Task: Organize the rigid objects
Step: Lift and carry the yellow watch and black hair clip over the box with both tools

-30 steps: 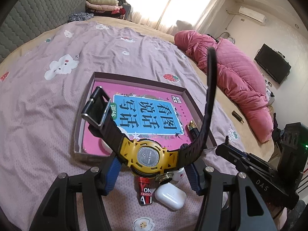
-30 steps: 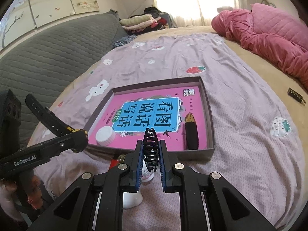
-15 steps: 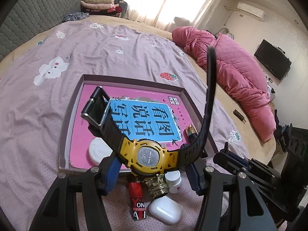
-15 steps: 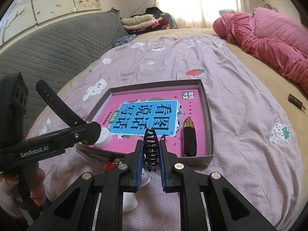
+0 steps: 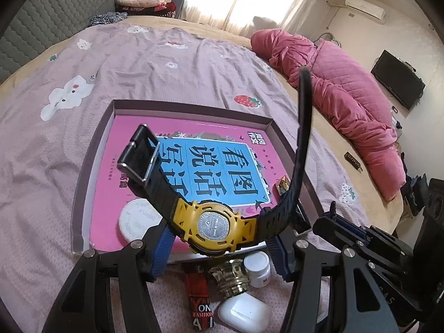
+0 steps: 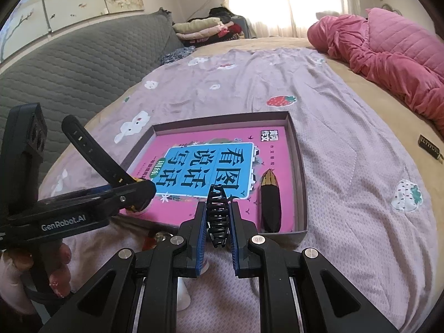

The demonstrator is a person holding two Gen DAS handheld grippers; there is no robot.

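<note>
Visibly, left gripper [image 5: 219,245] marked "GenRobot.AI" pinches a watch [image 5: 213,226]; right gripper [image 6: 217,223] jaws clamp a black hair claw [image 6: 218,216].

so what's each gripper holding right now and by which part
Left gripper grips the yellow-cased black-strapped wristwatch by its case, straps free. Right gripper pinches the black plastic claw hair clip by its sides.

Black plastic left hand-held gripper [image 5: 219,252] and right hand-held gripper [image 6: 217,240]; blue ribbed pads [image 6: 200,238]; silver screws; white "GenRobot.AI" marking; pink-nailed fingers [image 6: 59,273].
</note>
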